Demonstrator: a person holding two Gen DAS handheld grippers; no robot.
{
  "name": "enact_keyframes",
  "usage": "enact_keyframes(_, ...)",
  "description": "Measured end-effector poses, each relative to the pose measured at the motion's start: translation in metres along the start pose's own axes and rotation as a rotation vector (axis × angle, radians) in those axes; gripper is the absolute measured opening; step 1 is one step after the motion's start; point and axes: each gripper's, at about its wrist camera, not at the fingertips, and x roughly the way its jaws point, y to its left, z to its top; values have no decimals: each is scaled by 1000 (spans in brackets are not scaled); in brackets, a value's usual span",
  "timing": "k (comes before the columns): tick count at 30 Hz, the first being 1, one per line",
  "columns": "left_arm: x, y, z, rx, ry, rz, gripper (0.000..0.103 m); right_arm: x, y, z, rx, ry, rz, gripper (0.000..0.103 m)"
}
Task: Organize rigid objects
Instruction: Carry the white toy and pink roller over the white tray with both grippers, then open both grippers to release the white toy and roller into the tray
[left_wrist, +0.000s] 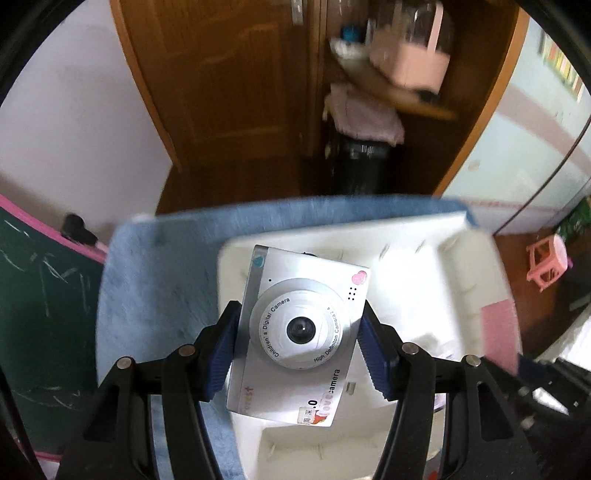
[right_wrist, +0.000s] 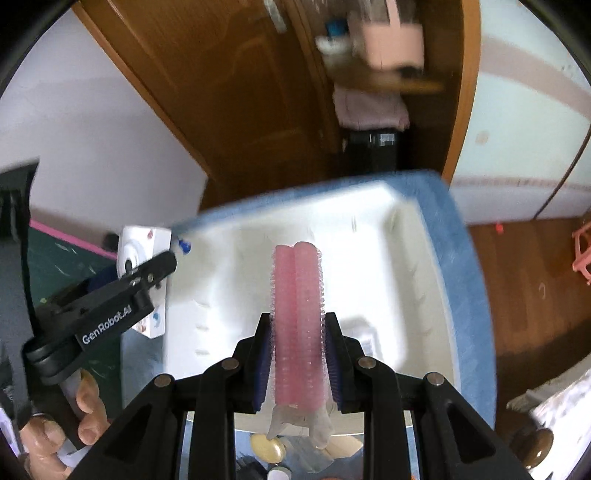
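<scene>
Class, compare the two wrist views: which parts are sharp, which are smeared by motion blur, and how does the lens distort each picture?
Left wrist view: the camera in the left gripper is sharp, while the white tray and blue towel smear. Right wrist view: the pink rollers in the right gripper are fairly crisp, the background blurred. Both show fisheye curving and dark corners.

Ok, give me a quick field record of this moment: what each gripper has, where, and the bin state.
left gripper: jaws shut on the toy camera, lens facing the wrist view
right gripper: jaws shut on the pink hair rollers, two side by side
white bin: open, below both held items; contents cannot be told
blue towel: under the bin
image quality: background motion-blurred
</scene>
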Motion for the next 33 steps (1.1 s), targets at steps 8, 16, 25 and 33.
enact_keyframes(8, 50, -9, -17, 42, 104, 23, 65, 72, 8, -27, -13, 149, -32, 27)
enact_keyframes(16, 70, -12, -18, 75, 113, 59, 65, 99, -2, -33, 12, 206, -33, 35)
enact_keyframes(25, 61, -11, -11, 56, 70, 59, 89, 83, 0, -35, 2, 152, -45, 51)
enact_keyframes(33, 22, -11, -14, 48, 2, 53, 89, 47, 9, -47, -64, 84, -50, 51)
